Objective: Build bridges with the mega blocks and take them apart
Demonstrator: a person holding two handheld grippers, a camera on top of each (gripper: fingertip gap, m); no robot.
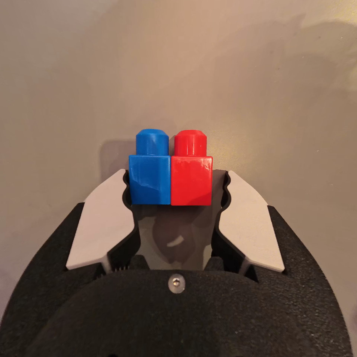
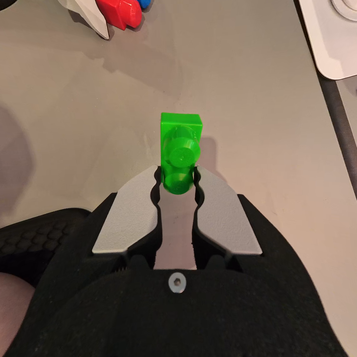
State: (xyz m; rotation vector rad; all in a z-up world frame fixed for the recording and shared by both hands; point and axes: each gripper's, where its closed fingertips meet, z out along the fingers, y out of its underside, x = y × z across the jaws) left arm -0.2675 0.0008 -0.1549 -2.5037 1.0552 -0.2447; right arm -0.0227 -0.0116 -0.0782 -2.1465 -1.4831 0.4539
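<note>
The left gripper (image 1: 175, 185) is standing spread around the blue block (image 1: 149, 179) and red block (image 1: 191, 180), its left finger touching blue, the right finger apart from red. These blocks are sitting side by side, touching, on the grey table (image 1: 58, 116). The right gripper (image 2: 176, 173) is clamping the green block (image 2: 180, 139), well apart from the red one.

A white tray-like object (image 2: 326, 38) (partly cropped) lies on the grey tabletop (image 2: 251, 116).

Left gripper (image 1: 175, 185) spread wide — right gripper (image 2: 176, 175) clamped, tilted downward.
</note>
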